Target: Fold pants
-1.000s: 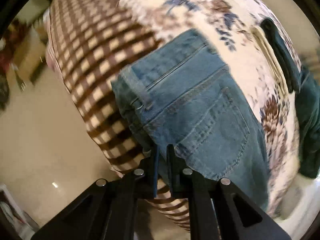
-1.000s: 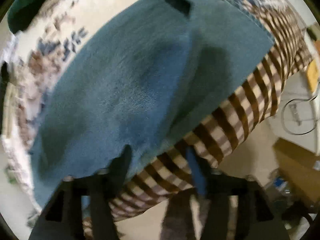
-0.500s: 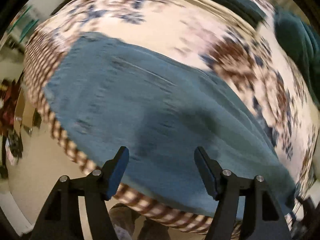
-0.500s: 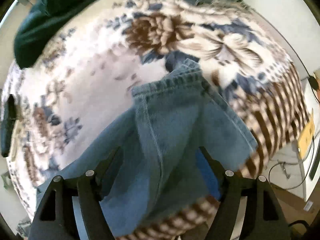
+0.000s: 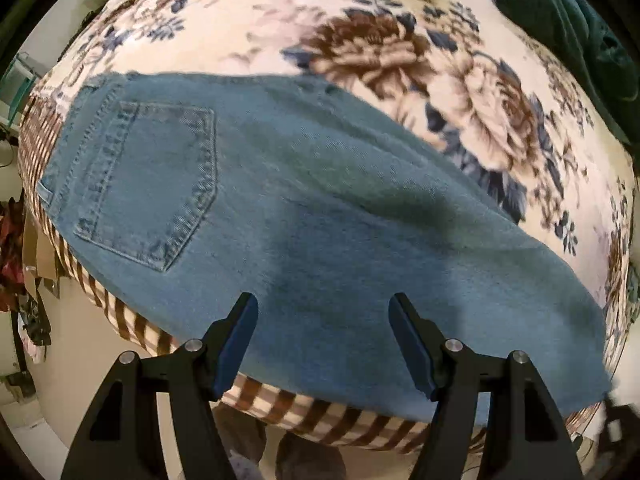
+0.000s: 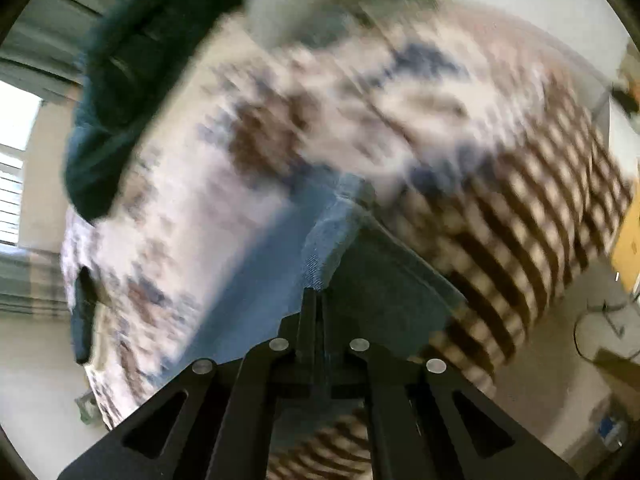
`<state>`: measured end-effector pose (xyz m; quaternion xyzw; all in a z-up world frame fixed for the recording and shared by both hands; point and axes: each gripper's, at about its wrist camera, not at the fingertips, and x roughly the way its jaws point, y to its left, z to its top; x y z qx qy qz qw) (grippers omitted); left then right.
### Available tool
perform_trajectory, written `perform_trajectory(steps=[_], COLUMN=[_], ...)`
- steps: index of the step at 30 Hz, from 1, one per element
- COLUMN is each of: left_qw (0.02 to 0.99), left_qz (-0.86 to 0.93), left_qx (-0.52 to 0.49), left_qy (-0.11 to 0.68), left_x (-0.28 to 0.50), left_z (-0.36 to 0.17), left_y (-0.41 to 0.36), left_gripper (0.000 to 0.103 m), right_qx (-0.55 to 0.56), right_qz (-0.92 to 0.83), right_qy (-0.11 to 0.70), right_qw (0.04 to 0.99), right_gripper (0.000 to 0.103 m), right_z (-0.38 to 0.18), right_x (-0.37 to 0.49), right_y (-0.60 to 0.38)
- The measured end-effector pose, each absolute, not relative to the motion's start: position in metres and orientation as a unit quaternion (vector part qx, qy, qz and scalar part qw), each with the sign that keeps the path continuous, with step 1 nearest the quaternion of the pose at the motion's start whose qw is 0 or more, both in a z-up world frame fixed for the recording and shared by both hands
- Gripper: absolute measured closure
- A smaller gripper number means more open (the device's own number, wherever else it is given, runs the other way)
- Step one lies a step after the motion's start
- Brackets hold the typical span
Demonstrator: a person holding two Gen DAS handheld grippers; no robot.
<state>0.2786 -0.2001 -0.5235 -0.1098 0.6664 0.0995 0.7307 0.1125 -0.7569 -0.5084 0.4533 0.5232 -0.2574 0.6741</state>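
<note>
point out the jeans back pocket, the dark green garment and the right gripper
back pocket (image 5: 150,184): left wrist view, pocket's middle
dark green garment (image 5: 560,20): left wrist view, its folded bulk
right gripper (image 6: 316,300): right wrist view, between the fingertips

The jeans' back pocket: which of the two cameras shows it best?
The left wrist view. There the back pocket lies sharp and whole on the jeans, stitching visible. The right wrist view is blurred and shows only a lifted edge of the jeans, pinched in the right hand-held gripper; no pocket is visible.

Left claw (image 5: 322,334) gapes wide; right claw (image 6: 315,300) is pinched closed on denim.
</note>
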Motion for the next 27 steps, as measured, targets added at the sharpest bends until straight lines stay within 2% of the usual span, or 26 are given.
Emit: perform_trajectory(steps=[2, 6, 9, 11, 12, 20, 24, 27], left_qw=[0.725, 0.72, 0.722, 0.721, 0.719, 0.718, 0.701, 0.68], left_qz=[0.099, 0.1, 0.105, 0.115, 0.121, 0.197, 0.249, 0.255], left_qx=[-0.111, -0.117, -0.127, -0.136, -0.143, -0.186, -0.214, -0.274], left_qy=[0.672, 0.677, 0.672, 0.669, 0.669, 0.641, 0.633, 0.63], left_x=[0.277, 0.275, 0.271, 0.265, 0.261, 0.243, 0.244, 0.245], left_z=[-0.527, -0.529, -0.525, -0.521, -0.519, -0.506, -0.516, -0.534], left_y=[-0.201, -0.195, -0.185, -0.172, -0.162, -0.047, 0.027, 0.079], left_gripper=[0.037, 0.037, 0.037, 0.037, 0.037, 0.037, 0.037, 0.037], right_qx=[0.474, 0.548, 0.536, 0.511, 0.498, 0.475, 0.479, 0.495], right_qz=[-0.278, -0.286, -0.27, -0.253, -0.233, -0.068, -0.061, -0.088], right_qy=[0.562, 0.525, 0.506, 0.517, 0.528, 0.635, 0.672, 0.68], right_qw=[0.619, 0.585, 0.619, 0.638, 0.647, 0.605, 0.562, 0.534], right_gripper=[0.098, 0.096, 0.078, 0.054, 0.051, 0.05, 0.05, 0.05], right_z=[-0.547, -0.557, -0.535, -0.522, -0.518, -0.549, -0.566, -0.582], right_x=[0.093, 0.07, 0.085, 0.105, 0.118, 0.2, 0.203, 0.199], right_y=[-0.763, -0.778, -0.774, -0.755, -0.738, -0.536, -0.436, -0.402])
